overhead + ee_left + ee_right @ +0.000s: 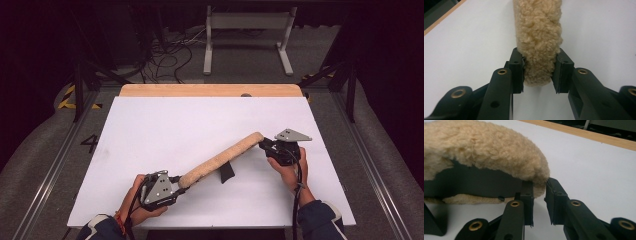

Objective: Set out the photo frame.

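A long tan fleece-covered tube-shaped pad lay stretched diagonally over the white table top, running from near the front edge left of centre up toward the right edge, both ends held. The left gripper, gripped by the person's left hand near the front edge, had its jaws clamped on the pad's near end; in the left gripper view the fleece was squeezed between both black pads, the tip poking just past them. The right gripper, held by the right hand toward the right edge, met the pad's far end; in the right gripper view the fleece tip sat at the jaws, narrow gap between them, the left jaw touching a dark panel on the pad's underside, so it looked pinched on the tip, though the contact on the right jaw was hard to make out. A black strap piece hung off the pad's middle and touched the table. A wooden strip ran along the table's far edge. A grey metal stand and loose cables were on the floor beyond.
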The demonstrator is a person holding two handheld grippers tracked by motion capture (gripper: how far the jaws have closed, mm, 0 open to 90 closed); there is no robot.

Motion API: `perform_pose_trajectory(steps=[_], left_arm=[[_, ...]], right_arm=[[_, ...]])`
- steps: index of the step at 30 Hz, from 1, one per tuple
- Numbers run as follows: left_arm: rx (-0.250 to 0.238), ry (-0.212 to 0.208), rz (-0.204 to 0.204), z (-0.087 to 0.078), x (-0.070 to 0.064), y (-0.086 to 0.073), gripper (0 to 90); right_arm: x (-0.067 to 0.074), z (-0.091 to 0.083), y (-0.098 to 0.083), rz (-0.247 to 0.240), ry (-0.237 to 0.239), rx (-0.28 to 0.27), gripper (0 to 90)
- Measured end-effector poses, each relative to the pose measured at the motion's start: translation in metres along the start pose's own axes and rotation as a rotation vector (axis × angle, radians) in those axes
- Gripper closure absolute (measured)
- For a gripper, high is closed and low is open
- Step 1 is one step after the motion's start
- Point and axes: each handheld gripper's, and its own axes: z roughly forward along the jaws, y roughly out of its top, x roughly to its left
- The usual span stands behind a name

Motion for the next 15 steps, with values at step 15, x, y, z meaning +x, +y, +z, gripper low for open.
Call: perform_pose_trajectory(steps=[15], left_arm=[[-0.004, -0.006, -0.005, 0.000, -0.001, 0.000, 65.7]], right_arm=[[0.015, -0.028, 0.007, 0.026, 0.131, 0.014, 66.6]])
